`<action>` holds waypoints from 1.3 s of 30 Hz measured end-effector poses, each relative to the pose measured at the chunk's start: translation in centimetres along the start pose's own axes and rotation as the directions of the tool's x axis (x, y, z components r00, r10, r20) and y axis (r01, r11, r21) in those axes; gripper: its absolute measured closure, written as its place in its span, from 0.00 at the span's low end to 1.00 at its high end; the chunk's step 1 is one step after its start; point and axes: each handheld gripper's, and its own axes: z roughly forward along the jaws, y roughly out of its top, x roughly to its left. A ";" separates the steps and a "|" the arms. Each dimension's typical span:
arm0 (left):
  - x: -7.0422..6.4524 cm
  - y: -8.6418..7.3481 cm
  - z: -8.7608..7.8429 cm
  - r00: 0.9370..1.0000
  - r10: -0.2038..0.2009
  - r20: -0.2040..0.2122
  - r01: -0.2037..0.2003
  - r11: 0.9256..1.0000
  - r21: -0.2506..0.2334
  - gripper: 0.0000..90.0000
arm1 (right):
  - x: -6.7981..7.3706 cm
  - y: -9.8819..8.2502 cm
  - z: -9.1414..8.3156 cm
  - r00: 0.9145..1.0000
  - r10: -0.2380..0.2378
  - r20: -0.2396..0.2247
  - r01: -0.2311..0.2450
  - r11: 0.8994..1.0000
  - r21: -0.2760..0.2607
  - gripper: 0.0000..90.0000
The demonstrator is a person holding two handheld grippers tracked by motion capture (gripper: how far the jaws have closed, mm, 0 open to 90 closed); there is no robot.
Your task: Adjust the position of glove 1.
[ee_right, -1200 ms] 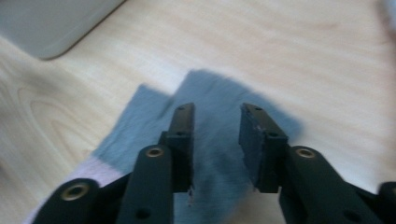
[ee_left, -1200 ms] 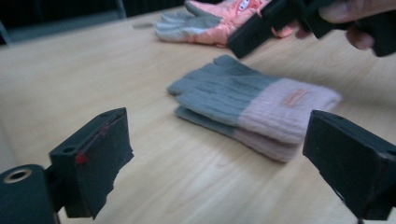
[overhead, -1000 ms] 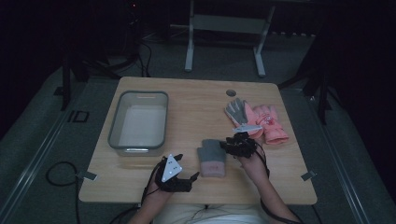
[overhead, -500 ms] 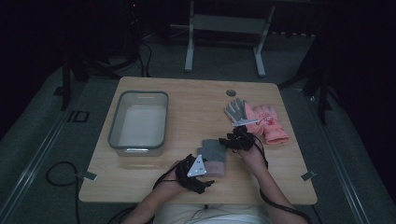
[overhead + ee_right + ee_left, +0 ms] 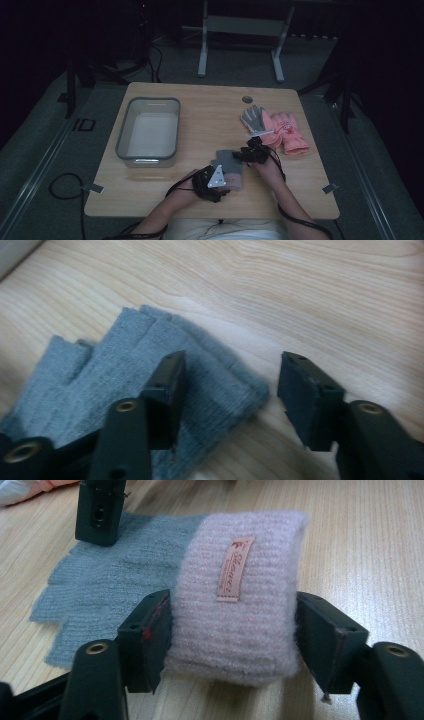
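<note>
A grey knitted glove [image 5: 227, 165] with a pink cuff [image 5: 240, 605] is laid flat on the wooden surface [image 5: 200, 120], near the person's edge, between the two hands. The cuff is straddled by the left tongs [image 5: 232, 630], whose jaws have just been closing; the pad on one side is seen touching the wool, while a narrow gap appears to remain at the other, so the cuff is judged bracketed but not yet clamped. The right tongs [image 5: 230, 390] are held apart over the finger end of the glove, one jaw resting on the grey knit, the other over bare wood beside it.

Several failures are considered possible. If the left jaws are closed further without being lowered, only the top layer of the soft cuff may be pinched, and the glove may be dragged or slipped out when lifted. With one right jaw off the fabric, a closing there may catch only an edge, or nothing. If the two ends are pulled unevenly, the knit may be stretched or bunched. The clear tub [image 5: 147, 132] and the pink gloves [image 5: 287, 132] lie well apart and are unlikely to be disturbed.
</note>
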 end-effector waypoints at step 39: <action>3.5 2.6 -7.9 0.994 0.028 -0.102 -0.019 0.996 0.085 0.78 | 6.0 6.4 -5.6 0.968 -0.172 -0.182 0.138 0.973 -0.184 0.87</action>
